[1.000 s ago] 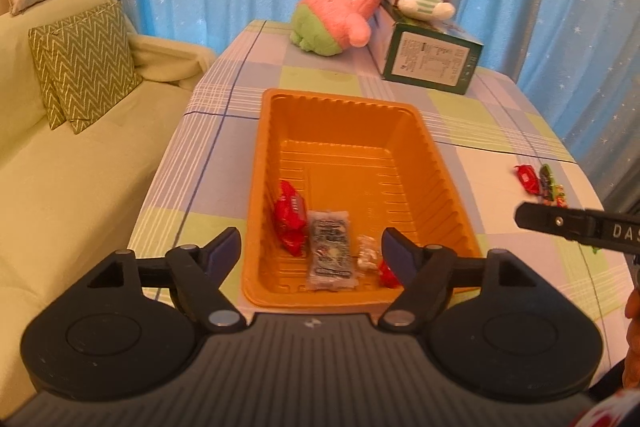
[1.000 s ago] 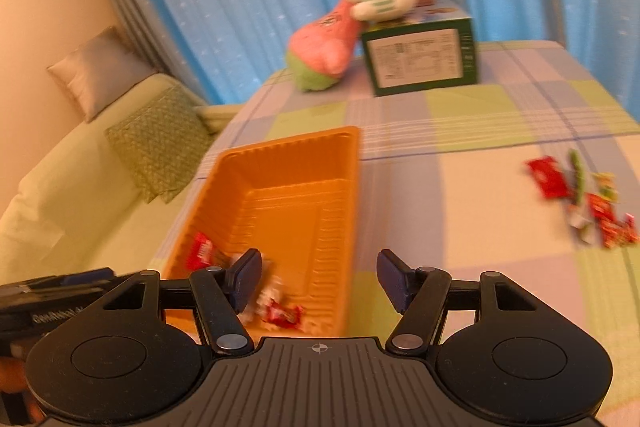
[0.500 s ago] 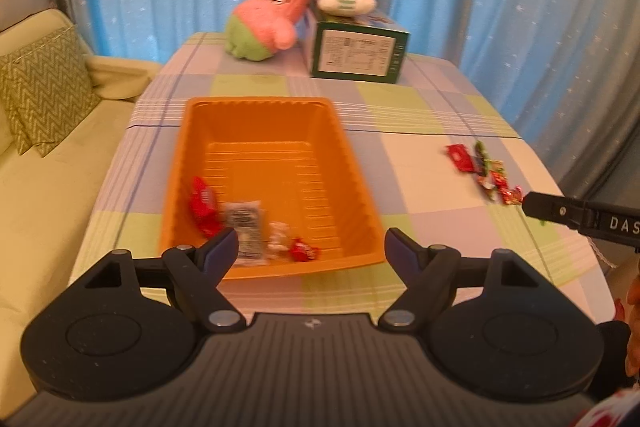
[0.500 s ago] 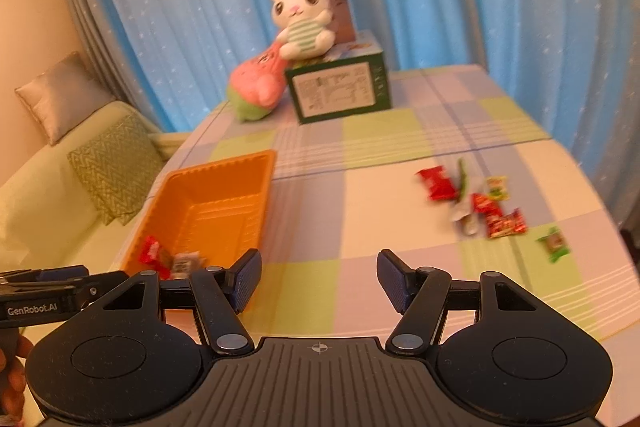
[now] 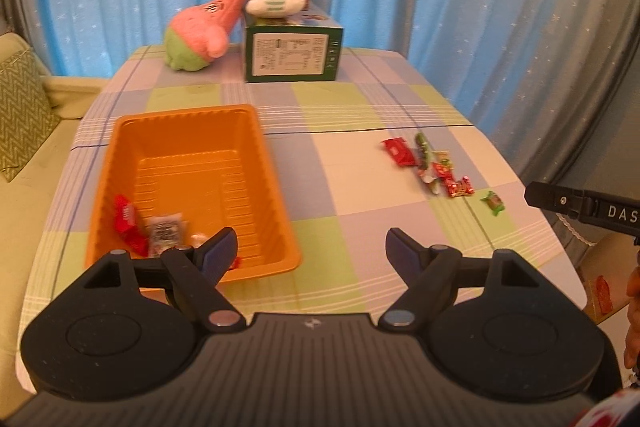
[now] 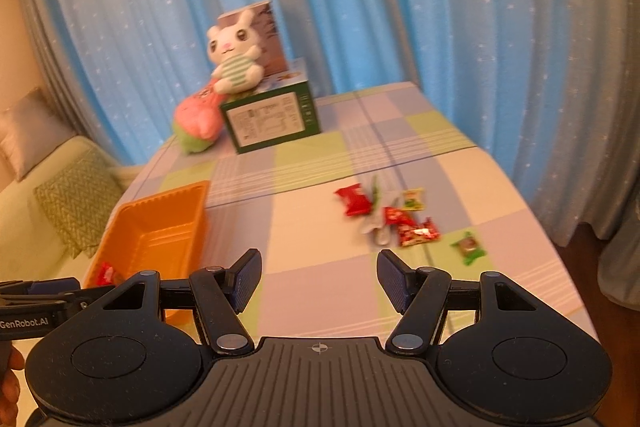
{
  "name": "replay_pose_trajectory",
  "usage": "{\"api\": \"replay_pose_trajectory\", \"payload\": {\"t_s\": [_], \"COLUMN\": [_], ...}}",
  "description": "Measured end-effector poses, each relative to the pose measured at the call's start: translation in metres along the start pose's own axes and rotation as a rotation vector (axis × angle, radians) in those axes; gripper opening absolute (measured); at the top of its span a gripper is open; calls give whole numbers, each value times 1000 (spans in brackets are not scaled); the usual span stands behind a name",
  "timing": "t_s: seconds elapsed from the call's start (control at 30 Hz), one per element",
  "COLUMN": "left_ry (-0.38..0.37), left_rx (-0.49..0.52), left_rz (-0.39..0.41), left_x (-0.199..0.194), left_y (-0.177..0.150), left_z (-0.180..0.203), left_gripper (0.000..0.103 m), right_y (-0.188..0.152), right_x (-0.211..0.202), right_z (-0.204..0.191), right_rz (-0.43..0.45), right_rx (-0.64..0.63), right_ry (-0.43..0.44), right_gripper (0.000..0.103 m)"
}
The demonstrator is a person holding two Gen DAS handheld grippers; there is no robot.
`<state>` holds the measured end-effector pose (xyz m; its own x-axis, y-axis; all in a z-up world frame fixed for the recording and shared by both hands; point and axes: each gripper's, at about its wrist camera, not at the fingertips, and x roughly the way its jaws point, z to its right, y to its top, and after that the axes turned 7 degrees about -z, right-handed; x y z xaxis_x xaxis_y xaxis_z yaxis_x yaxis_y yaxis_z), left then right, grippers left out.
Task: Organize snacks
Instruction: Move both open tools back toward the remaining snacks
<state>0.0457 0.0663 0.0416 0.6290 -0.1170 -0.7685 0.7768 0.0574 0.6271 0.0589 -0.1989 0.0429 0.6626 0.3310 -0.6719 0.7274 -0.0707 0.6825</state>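
Several wrapped snacks (image 5: 154,229) are already lodged in the near end of the orange tray (image 5: 276,183) on the tabletop (image 5: 340,235). Roughly half a dozen loose snacks (image 6: 400,219) are left — clustered well apart from the tray. Both the left hand-held gripper (image 5: 311,247) and right hand-held gripper (image 6: 319,277) are seen released — nothing grasped.

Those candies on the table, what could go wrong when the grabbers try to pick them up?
1. The loose candies lie bunched and touching, so the right gripper, its jaws open, might pinch two at once or knock one away.
2. The green-wrapped candy sits nearest the table edge and could get pushed off.
3. The orange tray is light-looking; a bump might slide it.
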Motion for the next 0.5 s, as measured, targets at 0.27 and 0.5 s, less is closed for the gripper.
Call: {"api": "replay_pose_trajectory", "payload": {"t_s": [0.27,0.5], "left_ry": [-39,-66], "left_rx": [41,87], "left_rz": [-7,-18], "left_x": [13,28], "left_y": [10,18], "left_z": [29,54], "left_gripper": [80,80], "right_y": [-3,-5], "right_x": [-12,-16], "right_z": [40,75], "right_rz": [18,18], "right_rx": [67,123], "right_ry": [-75,-130], "right_gripper": [64,64]}}
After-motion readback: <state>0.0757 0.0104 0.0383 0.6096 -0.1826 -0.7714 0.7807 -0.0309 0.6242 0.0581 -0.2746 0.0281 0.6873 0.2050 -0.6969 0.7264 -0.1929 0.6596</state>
